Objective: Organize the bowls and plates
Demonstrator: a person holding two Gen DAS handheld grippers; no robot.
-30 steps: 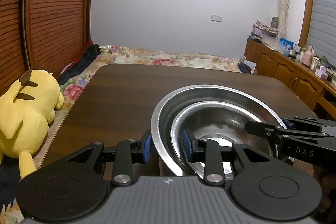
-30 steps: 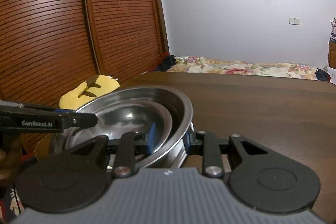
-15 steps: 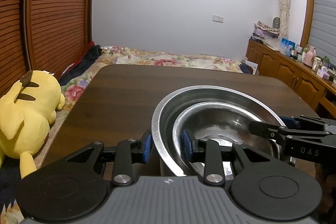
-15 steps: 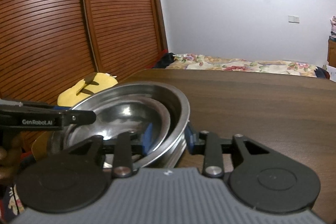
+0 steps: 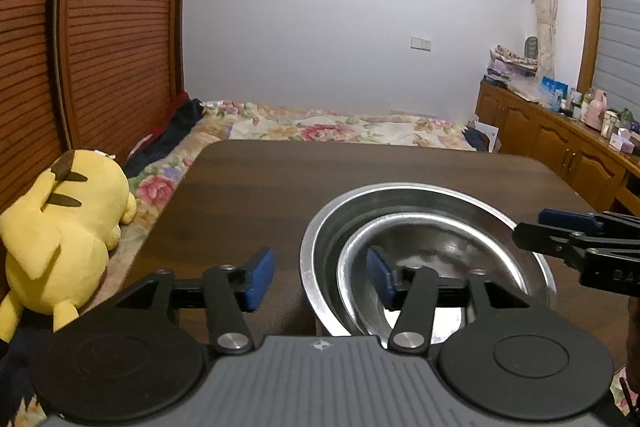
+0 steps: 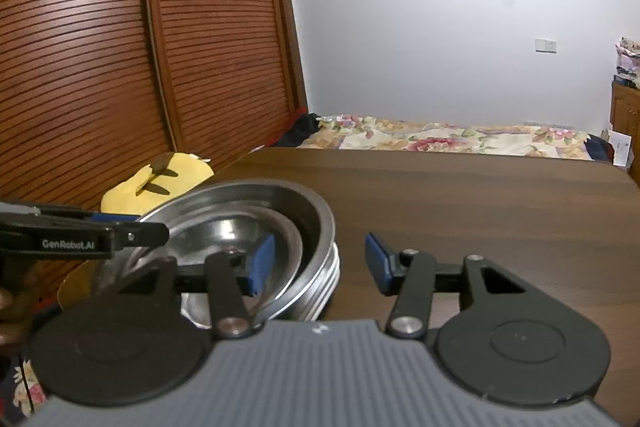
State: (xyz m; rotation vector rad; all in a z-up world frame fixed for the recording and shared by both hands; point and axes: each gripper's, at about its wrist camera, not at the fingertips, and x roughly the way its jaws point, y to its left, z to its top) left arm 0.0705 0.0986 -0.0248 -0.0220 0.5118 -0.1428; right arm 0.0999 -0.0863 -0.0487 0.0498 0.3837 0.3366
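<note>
Left wrist view: your left claw is opening astride the nested steel bowls' rim on the counter; your right claw is opening likewise, pads clear.

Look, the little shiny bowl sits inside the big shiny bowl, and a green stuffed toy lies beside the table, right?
Almost. The toy is yellow, not green; the left wrist view shows it lying beside the table. The rest holds: the little bowl does sit inside the big bowl.

Black tongs, blue pads
</note>
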